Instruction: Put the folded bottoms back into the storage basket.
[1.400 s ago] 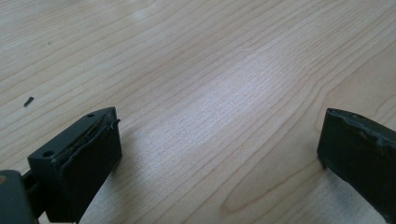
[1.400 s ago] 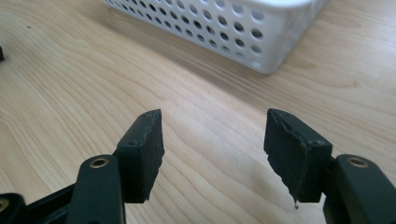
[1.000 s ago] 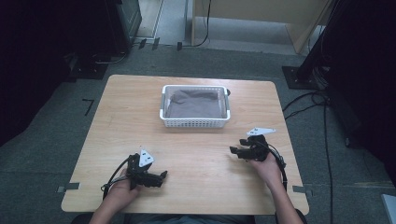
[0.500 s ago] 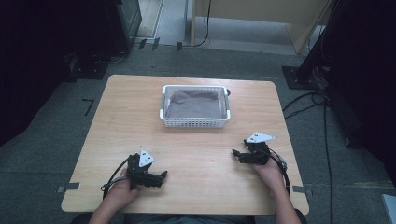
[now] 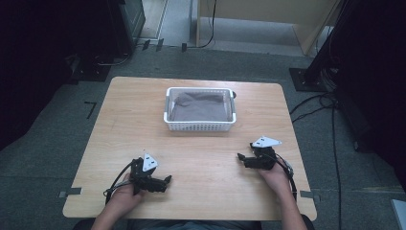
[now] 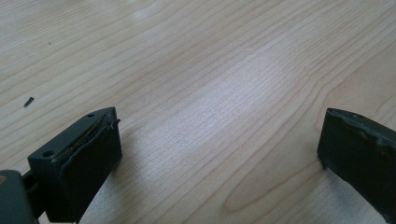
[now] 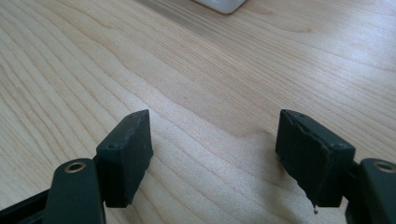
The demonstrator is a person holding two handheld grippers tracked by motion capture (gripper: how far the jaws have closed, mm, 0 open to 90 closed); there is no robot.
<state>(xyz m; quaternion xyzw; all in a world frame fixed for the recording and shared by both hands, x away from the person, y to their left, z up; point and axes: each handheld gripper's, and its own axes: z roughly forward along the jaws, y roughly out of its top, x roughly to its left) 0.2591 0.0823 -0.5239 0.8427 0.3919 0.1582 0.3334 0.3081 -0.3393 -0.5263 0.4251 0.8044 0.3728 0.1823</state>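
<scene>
Low over the wooden table (image 5: 206, 158), at its near left, a hand holds my left gripper (image 5: 166, 180). Its jaws stand wide apart over bare wood in the left gripper view (image 6: 219, 140), with nothing between them. Another hand holds my right gripper (image 5: 241, 157) at the near right, pointing left across the table. Its jaws have just been opening and now stand open with only wood grain between them (image 7: 212, 140). A white perforated basket (image 5: 200, 126) sits at the table's far middle with a dark grey cloth (image 5: 198, 105) inside.
Cables trail from both grippers toward the near edge of the table. A corner of the white basket (image 7: 222, 4) peeks in at the top of the right gripper view. Black stands and cables (image 5: 330, 100) lie on the floor to the right.
The right gripper has shifted slightly toward the near edge and its jaws have spread wider. The left gripper has stayed put.
</scene>
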